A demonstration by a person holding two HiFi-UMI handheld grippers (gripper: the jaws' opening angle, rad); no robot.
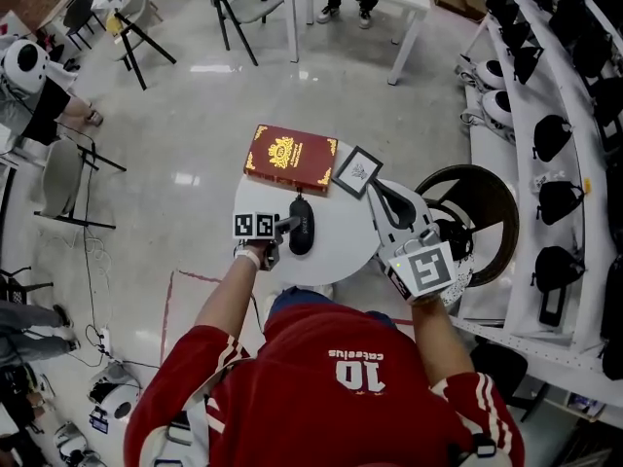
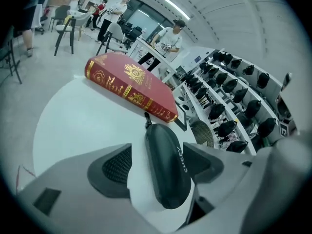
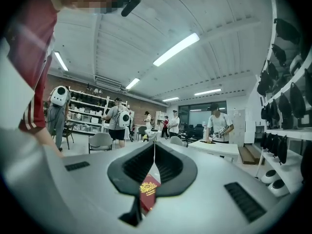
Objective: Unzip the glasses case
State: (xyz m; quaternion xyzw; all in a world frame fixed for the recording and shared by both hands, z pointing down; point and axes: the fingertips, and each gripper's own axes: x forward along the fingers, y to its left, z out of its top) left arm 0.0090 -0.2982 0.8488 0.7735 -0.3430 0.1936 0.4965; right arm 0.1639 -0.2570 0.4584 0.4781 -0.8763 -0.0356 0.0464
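Left gripper [image 1: 289, 226] straddles the case [image 2: 168, 169], jaws wide, not pressing!
The case lies flat on the round white table [image 1: 341, 246], zip pull toward the book [image 1: 290, 158], probably set for a steadying grip. Right gripper [image 1: 380, 195] hangs level, pinched together, empty. Busy lab, shelves alongside.

The only print that reads clearly is a white "10" on the back of the person's red shirt [image 1: 360, 373], well behind both pairs of jaws; the short white word beside it is too small to make out. The black case [image 2: 165, 165] between the left gripper's [image 2: 157, 147] jaws has pale lettering on its side toward the right-hand jaw, but the letters cannot be told. The red book [image 2: 131, 84] just beyond the jaw tips bears gold spine lettering, none legible.
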